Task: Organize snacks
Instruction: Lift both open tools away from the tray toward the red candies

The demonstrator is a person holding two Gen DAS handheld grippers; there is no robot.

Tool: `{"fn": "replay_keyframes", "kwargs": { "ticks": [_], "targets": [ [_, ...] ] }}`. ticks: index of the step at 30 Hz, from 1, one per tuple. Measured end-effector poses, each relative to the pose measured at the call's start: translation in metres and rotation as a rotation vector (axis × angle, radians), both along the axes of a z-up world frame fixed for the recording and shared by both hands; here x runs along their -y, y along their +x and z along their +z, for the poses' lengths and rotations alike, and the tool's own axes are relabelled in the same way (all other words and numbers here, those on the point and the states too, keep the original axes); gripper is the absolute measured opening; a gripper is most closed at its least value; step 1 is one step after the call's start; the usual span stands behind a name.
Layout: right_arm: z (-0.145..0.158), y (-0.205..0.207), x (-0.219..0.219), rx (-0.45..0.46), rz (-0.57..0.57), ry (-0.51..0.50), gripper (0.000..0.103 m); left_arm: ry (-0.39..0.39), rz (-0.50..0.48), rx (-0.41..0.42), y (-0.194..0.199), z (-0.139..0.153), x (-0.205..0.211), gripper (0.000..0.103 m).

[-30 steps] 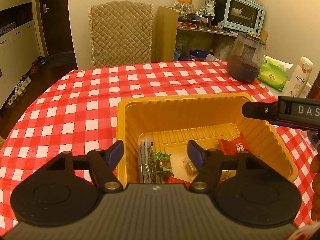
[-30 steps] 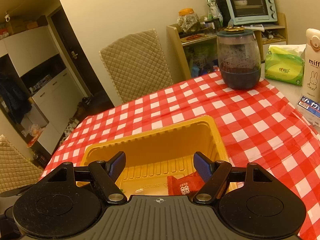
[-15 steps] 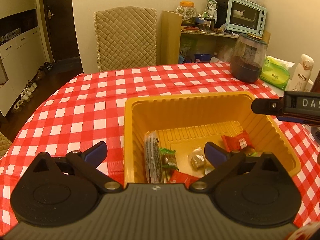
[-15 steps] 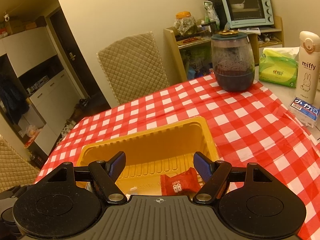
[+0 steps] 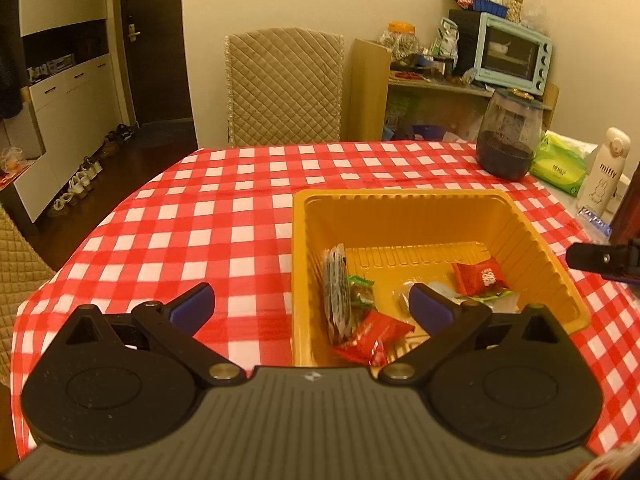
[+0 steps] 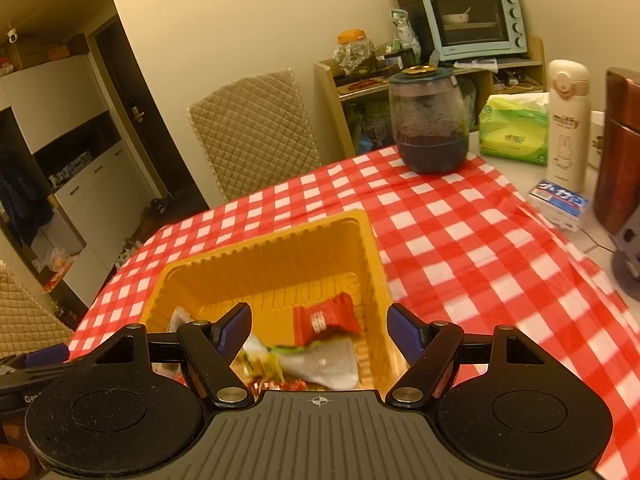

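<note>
Partly hidden: snacks (image 6: 316,364) behind fingers (image 6: 234,330).

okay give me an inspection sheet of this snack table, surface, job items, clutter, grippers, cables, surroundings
Surface: table under a red-and-white checked cloth; bare pale top past its right edge.
Job's things: yellow tray on the cloth, holding wrapped snacks: two red packets, a dark striped packet, green-wrapped pieces.
Clutter: dark jar, green tissue pack, white bottle, blue-and-white box, brown container.
Grippers: left gripper open, its jaws have just been opening, nothing gripped; right gripper open, empty.
Cables: nothing seen.
Surroundings: quilted chair, shelf with blue toaster oven, shoes by cabinets.
</note>
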State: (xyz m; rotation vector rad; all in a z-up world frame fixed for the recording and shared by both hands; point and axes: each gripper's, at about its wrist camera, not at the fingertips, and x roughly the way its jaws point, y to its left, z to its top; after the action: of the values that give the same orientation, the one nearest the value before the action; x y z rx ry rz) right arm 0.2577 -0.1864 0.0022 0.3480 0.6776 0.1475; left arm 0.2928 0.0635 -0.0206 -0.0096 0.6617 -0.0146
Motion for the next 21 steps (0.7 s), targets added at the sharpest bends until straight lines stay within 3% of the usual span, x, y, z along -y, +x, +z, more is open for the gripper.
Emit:
{"fn": "replay_keyframes", "kwargs": {
  "ticks": [11, 21],
  "targets": [
    [0.003, -0.07, 0.007, 0.017, 0.003, -0.01, 0.075, -0.053, 0.007, -0.007, -0.072, 0.005, -0.001, 0.102],
    [-0.029, -0.13, -0.017, -0.042, 0.071, -0.067, 0.074, -0.042, 0.015, -0.058, -0.121, -0.011, 0.003, 0.102]
  ]
}}
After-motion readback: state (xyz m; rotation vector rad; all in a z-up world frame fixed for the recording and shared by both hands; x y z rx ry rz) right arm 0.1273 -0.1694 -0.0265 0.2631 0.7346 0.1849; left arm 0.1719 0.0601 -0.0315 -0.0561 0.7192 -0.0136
